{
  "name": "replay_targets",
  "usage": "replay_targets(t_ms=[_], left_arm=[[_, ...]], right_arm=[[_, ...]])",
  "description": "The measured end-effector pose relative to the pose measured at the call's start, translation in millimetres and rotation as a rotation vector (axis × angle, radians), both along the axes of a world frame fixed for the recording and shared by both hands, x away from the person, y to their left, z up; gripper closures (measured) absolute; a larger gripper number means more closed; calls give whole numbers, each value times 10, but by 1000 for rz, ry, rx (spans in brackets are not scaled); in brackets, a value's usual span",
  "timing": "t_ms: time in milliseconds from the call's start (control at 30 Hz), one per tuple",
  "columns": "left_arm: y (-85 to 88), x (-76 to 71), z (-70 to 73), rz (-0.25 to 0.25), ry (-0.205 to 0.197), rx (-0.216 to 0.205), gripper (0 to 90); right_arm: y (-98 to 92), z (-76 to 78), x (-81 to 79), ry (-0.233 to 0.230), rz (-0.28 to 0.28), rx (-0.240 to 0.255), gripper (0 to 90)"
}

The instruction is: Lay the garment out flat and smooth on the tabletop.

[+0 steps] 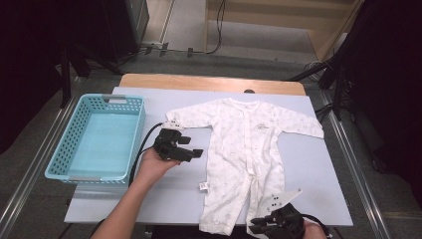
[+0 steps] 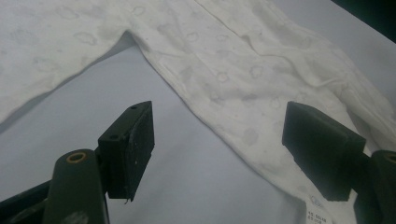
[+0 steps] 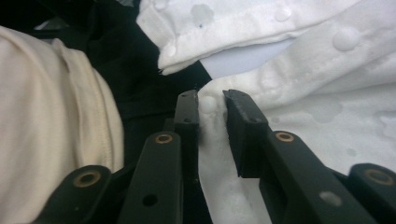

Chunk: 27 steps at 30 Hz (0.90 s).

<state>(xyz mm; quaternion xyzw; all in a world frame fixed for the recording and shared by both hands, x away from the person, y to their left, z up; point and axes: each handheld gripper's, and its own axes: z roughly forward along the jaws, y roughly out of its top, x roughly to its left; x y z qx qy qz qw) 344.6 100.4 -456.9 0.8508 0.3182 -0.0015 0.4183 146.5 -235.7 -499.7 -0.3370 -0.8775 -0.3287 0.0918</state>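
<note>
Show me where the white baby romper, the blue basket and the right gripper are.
white baby romper (image 1: 239, 144): high view, on the chest, beside the front placket.
blue basket (image 1: 59, 149): high view, on its left wall.
right gripper (image 3: 212, 105): right gripper view, between its fingertips, which pinch the romper's leg cuff.

A pale blue-grey table top (image 1: 323, 164) is seen at the centre of the frame, with a wooden edge (image 1: 214, 82) at its far side. Grey floor (image 1: 239, 57) is spread beyond it, crossed by dark cables (image 1: 219, 30). Light wooden furniture (image 1: 278, 15) is placed at the upper right. Black stands (image 1: 338, 74) are set at both sides.
</note>
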Motion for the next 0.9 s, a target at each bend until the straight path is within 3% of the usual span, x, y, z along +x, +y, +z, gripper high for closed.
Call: replay_targets(t_ms=[100,233,467,700,900], left_arm=[[3,2,0,0,1,-3,257],[7,3,-1,2,4,-8,257],[3,3,-1,-1,3,-7,257],[2,10,-9,-3,19,-14,273],[5,16,-13,0,26,-21,282]], right_arm=[[-40,31,22,-27,-8,30,631],[-135,85,66,-96,-73,53,499],[-283,63,161,-125,-161,44,468],[-333,46,257,-146,-189,25,451],[-376,60,359,-157,-220,36,423]])
